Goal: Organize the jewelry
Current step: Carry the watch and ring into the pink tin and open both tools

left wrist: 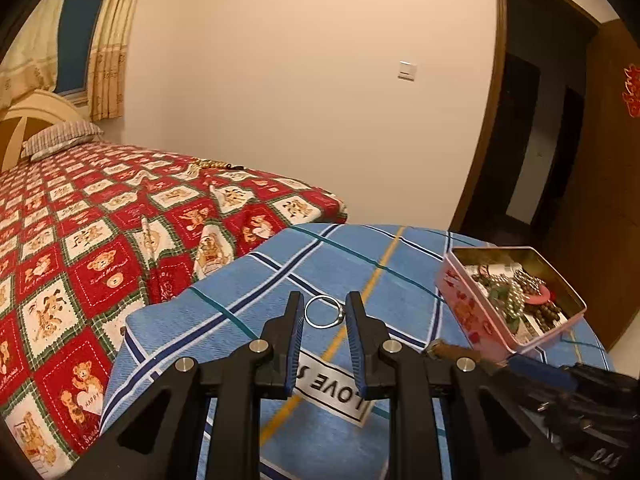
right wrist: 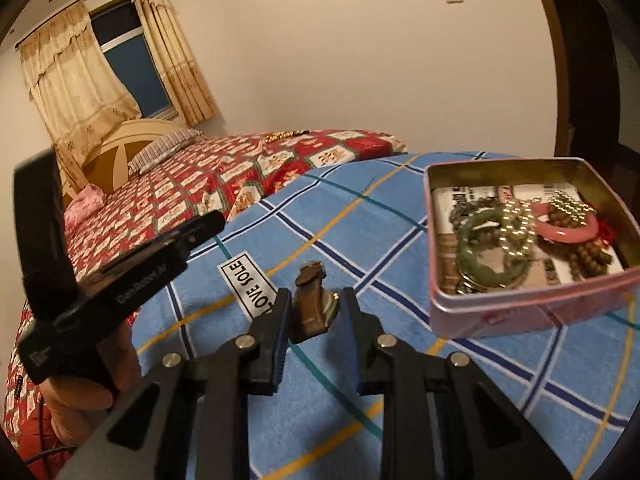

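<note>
- A thin silver ring (left wrist: 323, 311) is held between the two pads of the left hand-held gripper (left wrist: 323, 309), upright, above the blue plaid cloth (left wrist: 280, 272)
- The ring's small setting is seen touching the right-side pad (left wrist: 354, 320), and the opposite edge meets the left-side one
- A brown wristwatch (right wrist: 311, 308) is gripped by the right hand-held gripper (right wrist: 314, 308); its strap stands up between the fingers and its pale dial is turned toward the right-side pad (right wrist: 350, 320)
- In the left wrist view the watch strap (left wrist: 440, 350) is seen just beside the near corner of the pink tin (left wrist: 464, 308)
- The pink tin is set on the blue plaid cloth, lid off, to the right of both hand-held grippers
- Inside the tin a green bangle (right wrist: 486, 248), a pink bangle (right wrist: 560, 228), brown wooden beads (right wrist: 588, 256) and gold-coloured beaded pieces (right wrist: 516, 224) are piled on printed paper
- A white label (right wrist: 248, 288) printed "LOVE SOLE" is sewn onto the cloth, between the two hand-held grippers
- A hand (right wrist: 100, 380) is seen wrapped around the handle of the left device
- A string of pale beads (left wrist: 212, 165) lies on the red bear-print bed cover (left wrist: 100, 240), well apart from the tin
</note>
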A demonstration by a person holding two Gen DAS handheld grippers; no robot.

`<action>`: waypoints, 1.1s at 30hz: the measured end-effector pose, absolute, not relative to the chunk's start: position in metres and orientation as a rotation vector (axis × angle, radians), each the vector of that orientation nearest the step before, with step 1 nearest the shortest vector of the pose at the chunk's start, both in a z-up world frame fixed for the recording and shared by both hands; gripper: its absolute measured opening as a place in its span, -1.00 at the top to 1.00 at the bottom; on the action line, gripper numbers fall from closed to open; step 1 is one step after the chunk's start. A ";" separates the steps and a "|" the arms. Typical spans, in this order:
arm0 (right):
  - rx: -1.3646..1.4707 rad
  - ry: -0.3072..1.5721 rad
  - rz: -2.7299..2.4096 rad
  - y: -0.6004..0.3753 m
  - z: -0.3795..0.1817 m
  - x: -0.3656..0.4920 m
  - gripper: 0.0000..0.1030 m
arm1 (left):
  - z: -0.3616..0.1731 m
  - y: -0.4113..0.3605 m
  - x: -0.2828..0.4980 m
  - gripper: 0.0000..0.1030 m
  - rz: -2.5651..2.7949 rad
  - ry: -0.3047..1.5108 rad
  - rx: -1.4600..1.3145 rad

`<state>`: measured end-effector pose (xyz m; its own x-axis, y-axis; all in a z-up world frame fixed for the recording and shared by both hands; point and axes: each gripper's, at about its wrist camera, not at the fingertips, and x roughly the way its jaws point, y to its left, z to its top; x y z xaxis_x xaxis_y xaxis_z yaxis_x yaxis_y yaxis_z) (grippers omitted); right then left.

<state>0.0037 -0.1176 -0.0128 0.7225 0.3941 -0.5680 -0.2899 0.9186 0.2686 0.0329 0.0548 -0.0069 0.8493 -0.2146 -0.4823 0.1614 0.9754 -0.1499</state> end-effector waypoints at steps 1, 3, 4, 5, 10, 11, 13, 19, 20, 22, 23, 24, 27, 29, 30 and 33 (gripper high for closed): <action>0.175 0.652 0.372 -0.122 -0.010 -0.001 0.47 | -0.006 0.053 0.032 0.58 -0.203 0.517 -0.100; 0.188 0.631 0.354 -0.128 -0.006 -0.007 0.47 | -0.006 0.049 0.029 0.58 -0.219 0.517 -0.097; 0.194 0.622 0.344 -0.130 -0.004 -0.009 0.47 | -0.006 0.046 0.027 0.58 -0.229 0.519 -0.096; 0.199 0.610 0.325 -0.136 -0.002 -0.012 0.47 | -0.006 0.043 0.026 0.58 -0.238 0.520 -0.092; 0.209 0.565 0.229 -0.165 0.011 -0.022 0.47 | 0.003 0.020 0.018 0.58 -0.292 0.495 -0.058; 0.210 0.553 0.207 -0.172 0.014 -0.024 0.47 | 0.005 0.014 0.018 0.58 -0.307 0.489 -0.053; 0.211 0.529 0.161 -0.190 0.022 -0.025 0.47 | 0.010 0.002 0.018 0.58 -0.330 0.479 -0.042; 0.199 0.487 0.034 -0.231 0.035 -0.017 0.47 | 0.024 -0.051 0.027 0.58 -0.410 0.454 -0.012; 0.192 0.481 0.012 -0.237 0.036 -0.014 0.47 | 0.025 -0.060 0.030 0.58 -0.422 0.453 -0.009; 0.169 0.477 -0.024 -0.243 0.036 -0.007 0.47 | 0.025 -0.080 0.038 0.58 -0.438 0.460 0.002; 0.159 0.478 -0.044 -0.246 0.035 -0.003 0.47 | 0.025 -0.090 0.042 0.58 -0.443 0.467 0.007; 0.157 0.481 -0.057 -0.249 0.033 0.002 0.47 | 0.024 -0.096 0.045 0.58 -0.446 0.471 0.010; 0.144 0.496 -0.076 -0.255 0.025 0.018 0.47 | 0.019 -0.119 0.057 0.58 -0.457 0.500 0.015; 0.137 0.510 -0.090 -0.258 0.018 0.029 0.47 | 0.015 -0.132 0.066 0.58 -0.458 0.521 0.021; 0.141 0.515 -0.093 -0.259 0.016 0.032 0.47 | 0.012 -0.137 0.070 0.58 -0.458 0.533 0.022; 0.149 0.530 -0.098 -0.264 0.010 0.040 0.47 | 0.004 -0.148 0.080 0.58 -0.449 0.562 0.036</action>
